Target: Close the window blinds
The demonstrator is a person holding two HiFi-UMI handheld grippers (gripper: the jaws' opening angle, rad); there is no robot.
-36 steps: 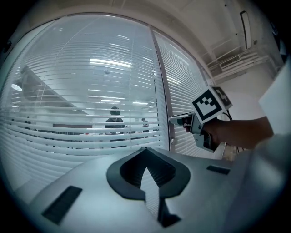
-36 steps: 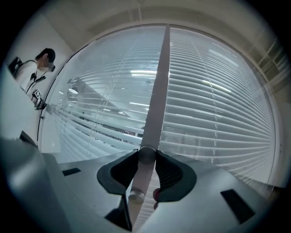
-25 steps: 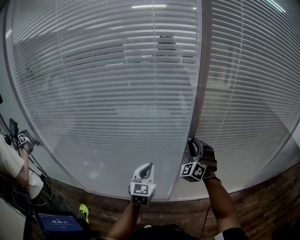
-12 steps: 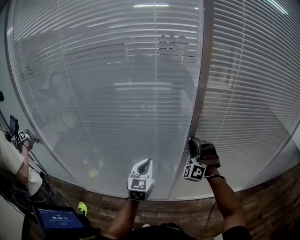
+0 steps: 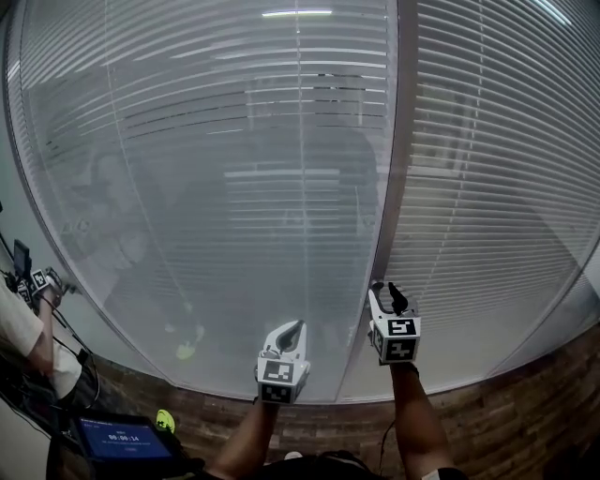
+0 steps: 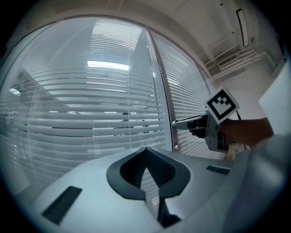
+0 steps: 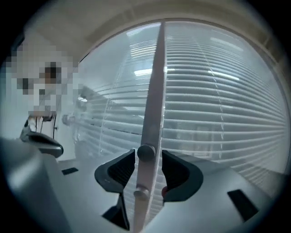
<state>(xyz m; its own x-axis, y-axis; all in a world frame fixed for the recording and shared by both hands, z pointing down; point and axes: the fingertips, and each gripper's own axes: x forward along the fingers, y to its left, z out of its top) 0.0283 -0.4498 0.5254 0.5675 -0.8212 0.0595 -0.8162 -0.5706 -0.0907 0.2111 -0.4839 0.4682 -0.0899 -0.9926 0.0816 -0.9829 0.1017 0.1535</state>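
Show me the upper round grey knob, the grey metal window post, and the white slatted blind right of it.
Upper round grey knob (image 7: 146, 152): right gripper view, its face.
Grey metal window post (image 5: 396, 159): head view, its mid-height.
White slatted blind right of it (image 5: 497, 187): head view, middle slats.

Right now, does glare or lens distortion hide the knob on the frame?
Head view: lamp glare high on the glass, fisheye bows the frame. Right gripper view: knob sharp, no glare, corners dark. Left gripper view: lamp reflection on the glass, edges dark.
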